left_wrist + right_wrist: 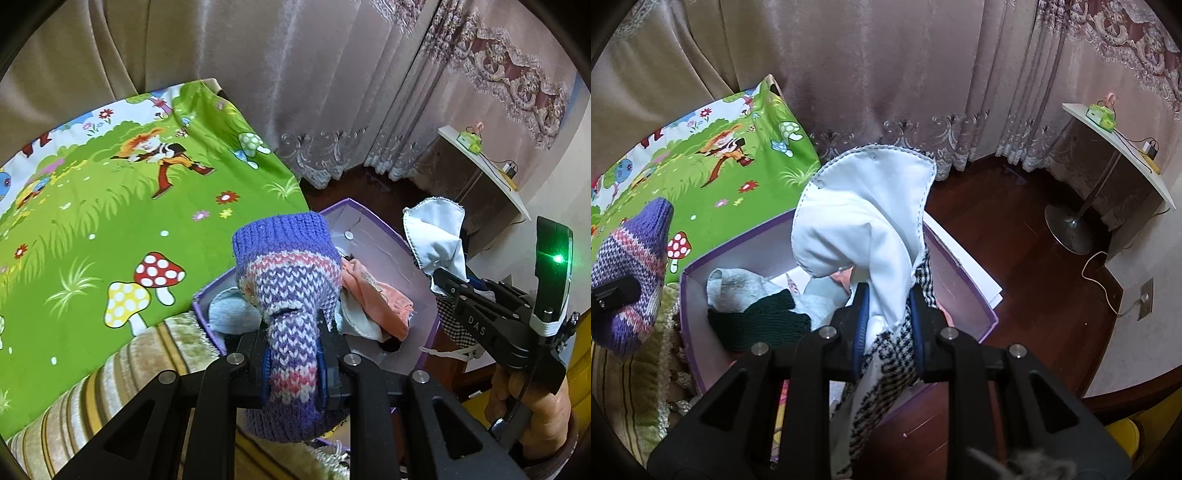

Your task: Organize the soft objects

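Holding both jaws clamped, left gripper (293,332) on the knitted sock (288,273) and right gripper (888,321) on the white-lined checked cloth (864,218), I would carry each over the purple box (689,295) before letting go.

Soft, even indoor light, moderately bright; no hard shadows. Pale sheen on curtain (295,74) folds. Green lamp (558,258) on opposite gripper flares. Strong fisheye bending, black vignette at corners. Centre sharp; knitted sock (291,295) close to lens slightly soft; grey blur at right-wrist bottom edge
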